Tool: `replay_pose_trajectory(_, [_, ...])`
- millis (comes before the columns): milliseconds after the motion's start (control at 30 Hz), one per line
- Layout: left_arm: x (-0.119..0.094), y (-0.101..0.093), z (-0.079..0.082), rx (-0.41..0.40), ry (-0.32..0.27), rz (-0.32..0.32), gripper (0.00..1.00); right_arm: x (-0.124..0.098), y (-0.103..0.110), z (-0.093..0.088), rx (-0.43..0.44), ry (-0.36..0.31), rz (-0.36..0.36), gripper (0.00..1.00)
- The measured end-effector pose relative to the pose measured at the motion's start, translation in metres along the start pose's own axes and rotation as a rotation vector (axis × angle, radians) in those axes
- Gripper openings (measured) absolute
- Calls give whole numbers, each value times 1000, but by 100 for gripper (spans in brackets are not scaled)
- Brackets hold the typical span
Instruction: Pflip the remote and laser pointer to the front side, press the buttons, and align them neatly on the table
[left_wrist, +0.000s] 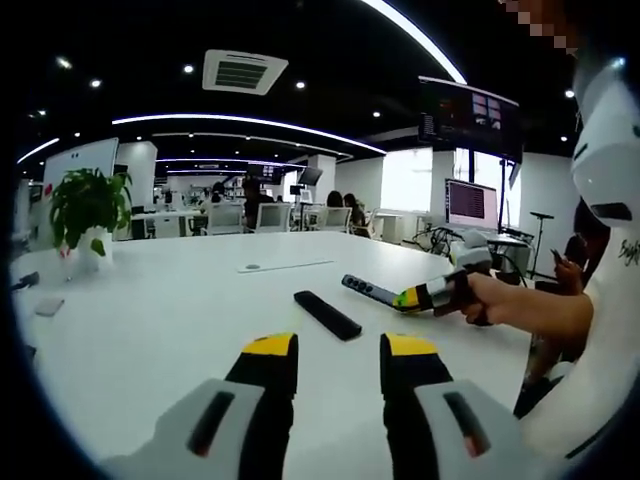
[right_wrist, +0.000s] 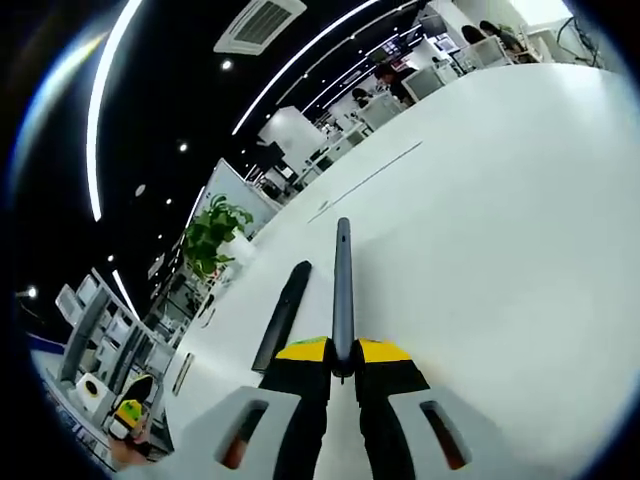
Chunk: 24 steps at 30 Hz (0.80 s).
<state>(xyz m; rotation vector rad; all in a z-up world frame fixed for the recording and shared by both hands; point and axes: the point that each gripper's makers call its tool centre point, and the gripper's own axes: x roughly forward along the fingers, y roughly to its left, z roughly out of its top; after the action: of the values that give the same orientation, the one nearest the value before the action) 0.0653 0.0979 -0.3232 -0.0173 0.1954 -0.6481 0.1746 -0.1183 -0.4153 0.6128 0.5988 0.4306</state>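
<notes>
In the right gripper view the laser pointer (right_wrist: 343, 290) is a slim dark grey stick with a rounded far tip, running straight up toward twelve o'clock from the right gripper (right_wrist: 343, 352). That gripper's yellow-tipped jaws are closed tight on its near end. Whether it is lifted off the table or resting on it cannot be told.

The remote (right_wrist: 283, 315) is a flat black bar lying on the white table (right_wrist: 500, 220), just beside the pointer at about ten o'clock from the jaws, not touching it. No buttons can be made out on its upper face.

In the left gripper view the remote (left_wrist: 327, 314) lies at about twelve o'clock from the left gripper (left_wrist: 338, 350), whose jaws stand apart with nothing between them. At two o'clock the right gripper (left_wrist: 408, 298), held in a hand (left_wrist: 490, 296), carries the pointer (left_wrist: 368, 289).

The table is wide and glossy white. A potted plant (left_wrist: 86, 212) stands at ten o'clock. Behind it lies an open office with white chairs (left_wrist: 272, 217), wall screens (left_wrist: 470, 116), and a black ceiling with strip lights.
</notes>
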Motion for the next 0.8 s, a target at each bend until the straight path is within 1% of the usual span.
replay_pose_trajectory(167, [-1,1,1,1,-4,3,34,1,1,-1,-15,11,4,12])
replay_pose_trajectory(433, [-4,3,1,-4,-8,13,34,0,0,-1,-25,9,-5,12])
replay_pose_trajectory(567, [-4,3,0,-9,-7,13,34,1,0,-1,-54,13,-16,12])
replay_pose_trajectory(800, [-4,3,0,-11,-8,12,34,1,-1,-1,-71,16,-22,12])
